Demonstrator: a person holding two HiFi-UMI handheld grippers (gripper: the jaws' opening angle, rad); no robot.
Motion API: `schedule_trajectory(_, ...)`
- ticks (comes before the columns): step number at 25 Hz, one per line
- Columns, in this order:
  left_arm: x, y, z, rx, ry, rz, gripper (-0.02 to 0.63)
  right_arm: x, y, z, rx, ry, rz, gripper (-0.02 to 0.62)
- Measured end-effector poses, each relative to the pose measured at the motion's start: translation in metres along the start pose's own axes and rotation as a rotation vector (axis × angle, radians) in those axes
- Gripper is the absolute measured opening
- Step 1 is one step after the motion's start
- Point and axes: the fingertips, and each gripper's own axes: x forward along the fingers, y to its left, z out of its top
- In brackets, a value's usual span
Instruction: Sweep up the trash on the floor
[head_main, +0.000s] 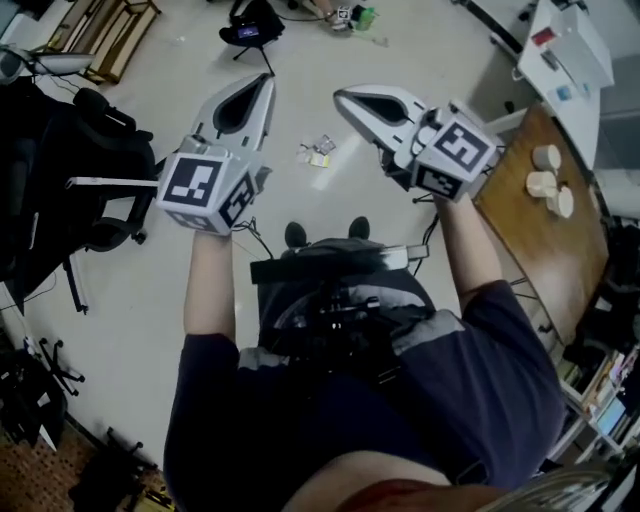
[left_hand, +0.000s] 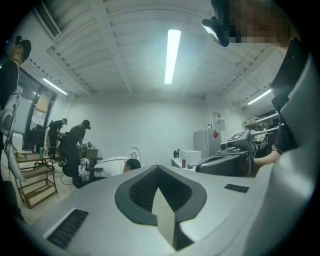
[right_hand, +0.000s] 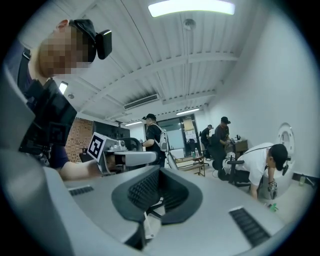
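Observation:
A small heap of crumpled wrappers and paper scraps (head_main: 318, 152) lies on the pale floor, seen in the head view between my two grippers and a little beyond them. My left gripper (head_main: 264, 84) is held out level to the left of the scraps, its jaws shut with nothing between them. My right gripper (head_main: 343, 98) is held out on the right, also shut and empty. The left gripper view shows closed jaws (left_hand: 159, 167) and the right gripper (left_hand: 232, 160) beside them. In the right gripper view the jaws (right_hand: 160, 170) are closed too. Both grippers are well above the floor.
A black office chair (head_main: 95, 175) stands at the left and a wooden table (head_main: 535, 235) with white cups at the right. Far back are a wooden rack (head_main: 112, 35), a black object (head_main: 250, 27) and more small litter (head_main: 352, 17). People (right_hand: 265, 160) work across the room.

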Motion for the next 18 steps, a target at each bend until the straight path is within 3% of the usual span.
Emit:
schedule_trajectory(9, 0.047, -0.075, -0.013, 0.015, 0.051, 0.017, 0.000, -0.081, -0.047, -0.012, 0.005, -0.015, -0.057, 0.009)
schedule_trajectory(18, 0.064, -0.095, -0.002, 0.055, 0.044, 0.040, 0.000, -0.105, -0.063, -0.006, 0.012, -0.048, -0.033, 0.011)
